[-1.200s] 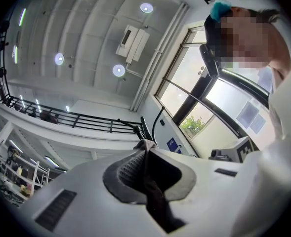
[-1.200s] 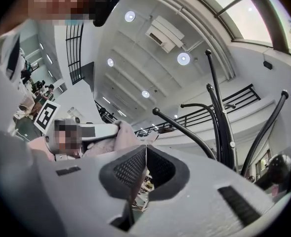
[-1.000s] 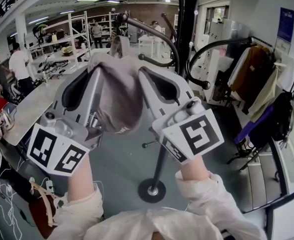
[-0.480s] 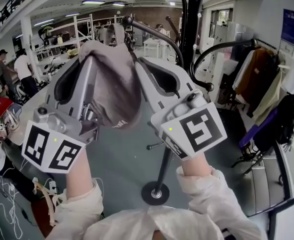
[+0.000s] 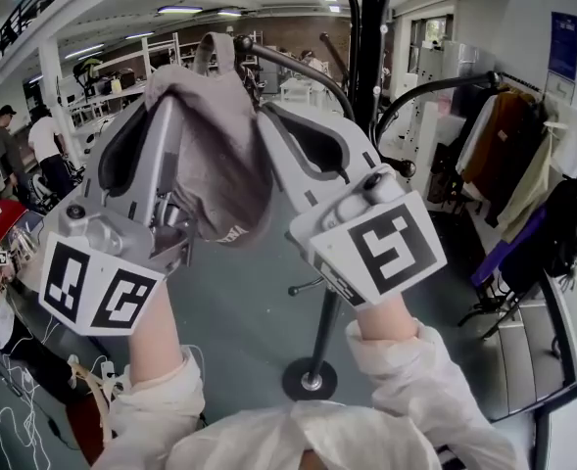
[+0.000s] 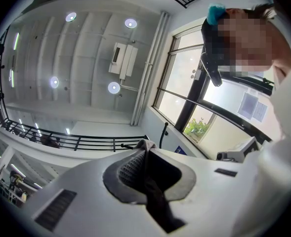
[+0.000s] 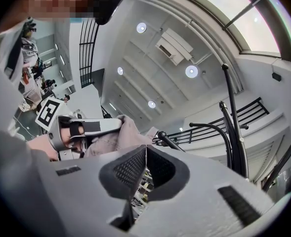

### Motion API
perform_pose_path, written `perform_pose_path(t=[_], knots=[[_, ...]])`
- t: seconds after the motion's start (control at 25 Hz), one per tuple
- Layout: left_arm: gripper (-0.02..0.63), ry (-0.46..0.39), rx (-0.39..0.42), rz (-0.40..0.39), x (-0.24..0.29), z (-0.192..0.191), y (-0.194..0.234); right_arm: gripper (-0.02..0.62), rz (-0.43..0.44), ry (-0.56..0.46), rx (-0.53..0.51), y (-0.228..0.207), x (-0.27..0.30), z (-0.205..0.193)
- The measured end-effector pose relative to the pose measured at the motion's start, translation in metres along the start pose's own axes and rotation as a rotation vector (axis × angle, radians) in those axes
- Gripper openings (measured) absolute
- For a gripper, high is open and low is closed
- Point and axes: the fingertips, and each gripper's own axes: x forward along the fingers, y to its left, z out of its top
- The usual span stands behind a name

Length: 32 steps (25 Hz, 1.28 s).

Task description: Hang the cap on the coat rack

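Cap of grey fabric (image 5: 215,155) is held up beside the black metal coat rack (image 5: 366,57), not yet hooked. The left gripper (image 5: 173,101) and right gripper (image 5: 266,116) each pinch its edge. Slipping it over a curved arm remains.

Bright, even indoor light falls from round ceiling lamps (image 6: 114,87) and a tall window (image 6: 185,78), which blows out white in the left gripper view. All 3 views bow strongly and darken at the edges. Nearest surfaces look soft; shadows stay faint.
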Motion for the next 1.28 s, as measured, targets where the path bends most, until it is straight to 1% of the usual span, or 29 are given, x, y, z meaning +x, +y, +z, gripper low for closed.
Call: perform_pose_path(t=[0.2,0.44,0.72,0.92,1.28], knots=[[0.028,-0.011,0.005,-0.023,0.011,-0.001,-0.009,0.005,-0.018,-0.004,0.000,-0.011,-0.007,0.000],[0.028,-0.010,-0.022,-0.043,0.013,-0.007,-0.010,0.005,-0.041,0.007,0.001,-0.010,-0.010,-0.004],[0.028,-0.005,-0.037,-0.071,0.023,-0.017,-0.017,0.005,-0.071,0.026,0.013,-0.020,-0.018,-0.016],[0.028,-0.004,-0.069,-0.084,0.024,-0.025,-0.021,0.005,-0.090,0.043,0.013,-0.022,-0.024,-0.021],[0.028,0.022,-0.129,-0.099,0.030,-0.050,-0.030,0.005,-0.111,0.087,0.034,-0.026,-0.033,-0.039]])
